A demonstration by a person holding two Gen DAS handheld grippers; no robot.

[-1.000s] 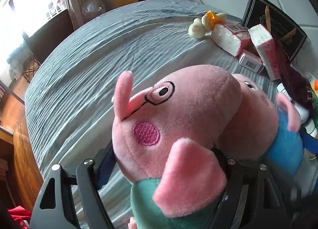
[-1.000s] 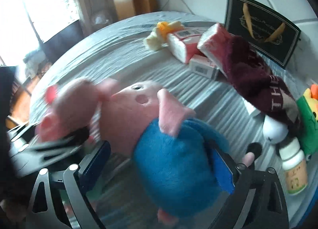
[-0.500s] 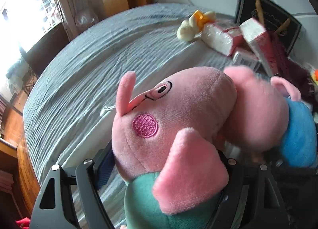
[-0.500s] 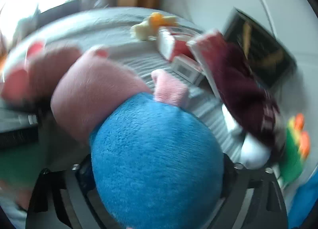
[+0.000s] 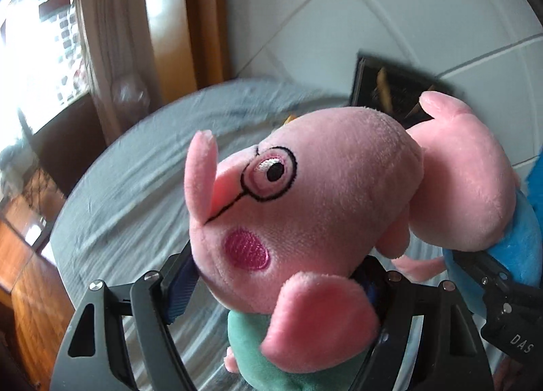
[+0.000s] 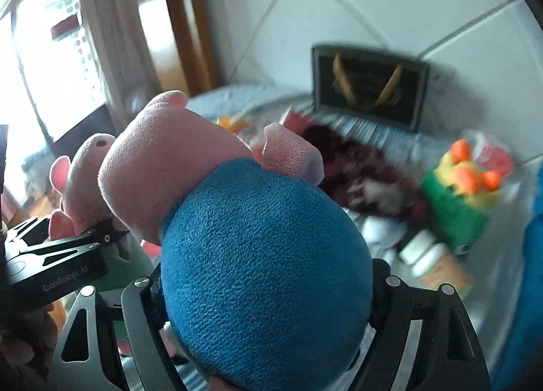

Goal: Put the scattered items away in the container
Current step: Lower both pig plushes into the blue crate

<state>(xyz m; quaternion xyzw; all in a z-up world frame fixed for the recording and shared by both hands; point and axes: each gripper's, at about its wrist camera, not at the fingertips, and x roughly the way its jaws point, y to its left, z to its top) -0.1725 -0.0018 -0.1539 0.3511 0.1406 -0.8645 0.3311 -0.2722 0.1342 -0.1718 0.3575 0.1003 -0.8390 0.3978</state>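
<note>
My left gripper [image 5: 278, 289] is shut on a pink pig plush with glasses and a green shirt [image 5: 305, 208], held up above the bed. My right gripper [image 6: 264, 292] is shut on a pink pig plush in a blue shirt [image 6: 264, 272], also lifted. The blue-shirt pig shows at the right of the left wrist view [image 5: 468, 187], touching the green-shirt pig. The left gripper and its pig show at the left of the right wrist view [image 6: 85, 187].
A grey bedspread [image 5: 135, 194] lies below. A black gift bag [image 6: 370, 85] stands against the tiled wall. A maroon cloth [image 6: 356, 167], a green and yellow plush [image 6: 461, 194], a small bottle [image 6: 437, 265] and an orange-yellow toy [image 6: 230, 123] lie on the bed.
Both grippers have risen and tilted upward with their pig plushes. The bed and the scattered items have dropped lower in view, and the wall fills more of both views.
</note>
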